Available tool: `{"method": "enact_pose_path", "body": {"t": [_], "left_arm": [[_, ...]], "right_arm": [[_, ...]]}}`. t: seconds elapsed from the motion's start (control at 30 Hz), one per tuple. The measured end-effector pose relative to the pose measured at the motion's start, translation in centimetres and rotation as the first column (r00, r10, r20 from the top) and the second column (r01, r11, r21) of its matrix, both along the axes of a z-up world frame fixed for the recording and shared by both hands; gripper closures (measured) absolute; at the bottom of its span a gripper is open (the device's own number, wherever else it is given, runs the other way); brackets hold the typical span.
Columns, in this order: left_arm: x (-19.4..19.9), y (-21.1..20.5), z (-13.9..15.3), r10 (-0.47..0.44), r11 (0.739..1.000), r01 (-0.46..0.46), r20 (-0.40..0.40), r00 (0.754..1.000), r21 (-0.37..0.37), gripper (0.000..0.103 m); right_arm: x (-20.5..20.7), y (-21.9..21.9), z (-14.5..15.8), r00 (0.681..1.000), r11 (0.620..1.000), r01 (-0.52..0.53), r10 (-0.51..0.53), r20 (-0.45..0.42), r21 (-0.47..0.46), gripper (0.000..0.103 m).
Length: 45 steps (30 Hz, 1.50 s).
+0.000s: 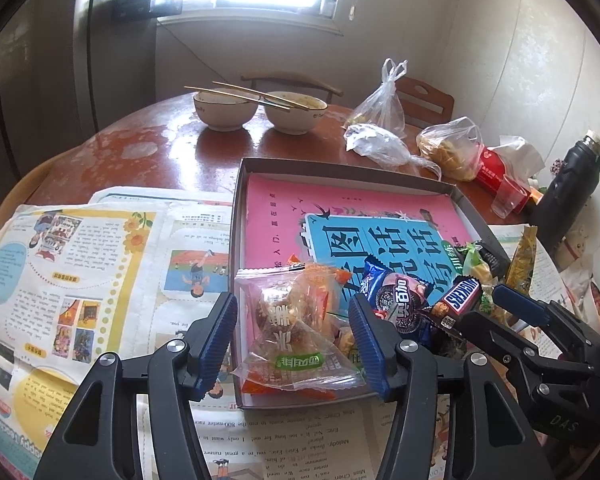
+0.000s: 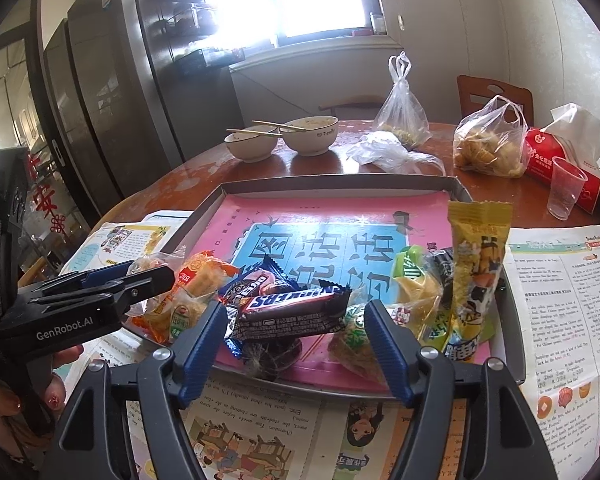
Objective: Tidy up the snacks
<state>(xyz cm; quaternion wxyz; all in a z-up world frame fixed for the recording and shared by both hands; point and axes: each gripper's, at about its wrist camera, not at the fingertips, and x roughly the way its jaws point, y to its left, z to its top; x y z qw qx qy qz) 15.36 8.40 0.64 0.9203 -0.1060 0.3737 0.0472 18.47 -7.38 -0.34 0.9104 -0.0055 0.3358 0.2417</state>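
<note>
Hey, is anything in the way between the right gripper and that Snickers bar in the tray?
Nothing visible blocks it. The right gripper is open with the Snickers bar directly ahead between its fingers, lying atop the snack pile in the tray. The Oreo pack lies partly beneath its left end.

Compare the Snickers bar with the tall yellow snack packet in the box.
The Snickers bar has a dark brown wrapper; the yellow packet is bright yellow with a cartoon picture. The Snickers bar lies roughly flat on top of other snacks, while the yellow packet stands nearly upright against the box's right side. The Snickers bar looks shorter than the yellow packet. Both are sealed and sit at the near end of the box.
</note>
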Motion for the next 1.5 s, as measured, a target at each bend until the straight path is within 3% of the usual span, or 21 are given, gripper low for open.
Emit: {"method": "enact_pose_path", "body": {"t": [0.3, 1.03, 1.3, 1.5], "left_arm": [[-0.6, -0.1, 0.9, 0.014, 1.000, -0.015, 0.024, 1.000, 0.017, 0.031], [-3.1, -1.4, 3.5, 0.010, 0.996, -0.018, 0.091, 0.996, 0.086, 0.028], [-5.0, -2.2, 4.7, 0.005, 0.997, -0.015, 0.113, 0.994, 0.081, 0.028], [-7.2, -3.1, 4.1, 0.013, 0.999, -0.017, 0.077, 0.997, 0.046, 0.028]], "right_arm": [[-0.3, -0.2, 0.5, 1.000, 1.000, 0.010, -0.010, 0.015, 0.003, 0.030], [-2.3, -1.0, 2.8, 0.995, 0.999, 0.023, -0.025, 0.096, 0.022, 0.023], [-3.5, -1.6, 4.1, 0.991, 0.999, 0.033, -0.037, 0.130, 0.032, 0.017], [-5.5, -2.4, 4.5, 0.990, 0.998, 0.057, -0.060, 0.125, 0.026, 0.010]]}}
